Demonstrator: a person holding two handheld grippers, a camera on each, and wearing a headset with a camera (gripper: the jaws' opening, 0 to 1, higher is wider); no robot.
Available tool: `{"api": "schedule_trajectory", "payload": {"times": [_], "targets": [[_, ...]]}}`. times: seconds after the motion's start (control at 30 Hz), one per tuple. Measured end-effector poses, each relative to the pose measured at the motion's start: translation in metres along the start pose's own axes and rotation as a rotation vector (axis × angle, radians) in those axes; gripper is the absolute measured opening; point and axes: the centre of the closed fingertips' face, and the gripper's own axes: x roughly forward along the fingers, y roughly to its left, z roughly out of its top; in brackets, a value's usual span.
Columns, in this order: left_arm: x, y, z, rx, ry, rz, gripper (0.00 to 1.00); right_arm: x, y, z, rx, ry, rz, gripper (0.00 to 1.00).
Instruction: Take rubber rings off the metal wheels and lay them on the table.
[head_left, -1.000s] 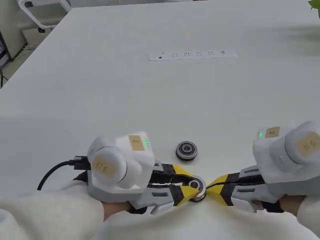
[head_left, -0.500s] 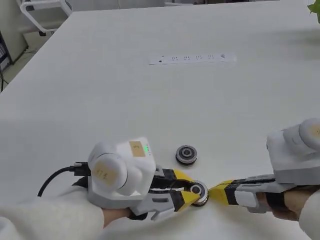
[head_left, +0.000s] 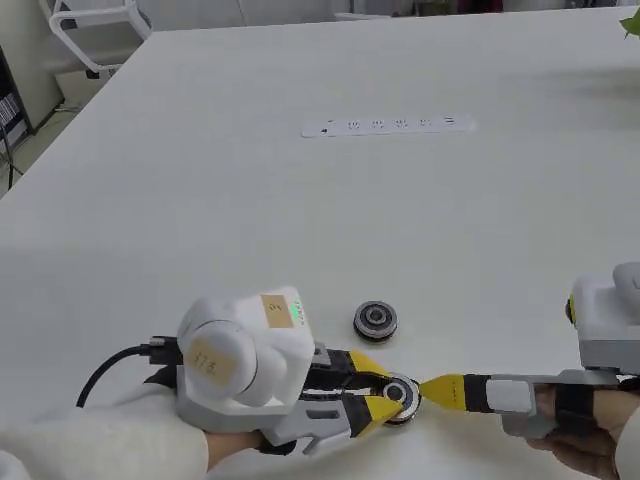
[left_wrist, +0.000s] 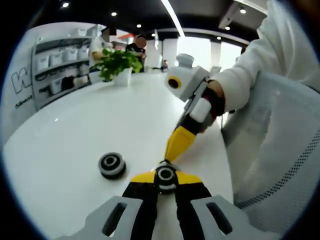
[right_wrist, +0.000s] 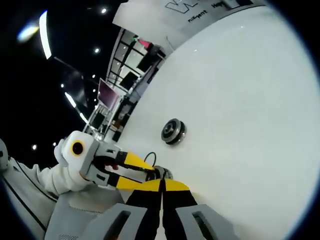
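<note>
Left tongs (head_left: 386, 391) clamp a metal wheel (head_left: 400, 393); right tongs (head_left: 428, 389), jaws together, touch its rubber ring (left_wrist: 165, 168): a steady outward peel looks best.

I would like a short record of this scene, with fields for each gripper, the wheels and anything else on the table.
left gripper: shut on a wheel
right gripper: shut, tip against that wheel
second wheel: lies free on the table, beyond the held one
power strip: flat on the far part of the table
</note>
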Motion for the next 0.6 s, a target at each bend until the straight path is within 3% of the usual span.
{"api": "schedule_trajectory", "payload": {"times": [0.17, 0.6], "targets": [[0.000, 0.000, 0.000, 0.005, 0.001, 0.002, 0.13, -0.001, 0.003, -0.001, 0.034, 0.000, 0.015, 0.00], [0.001, 0.000, 0.000, 0.008, 0.000, 0.003, 0.13, 0.000, 0.011, -0.001, 0.018, 0.013, 0.035, 0.00]]}}
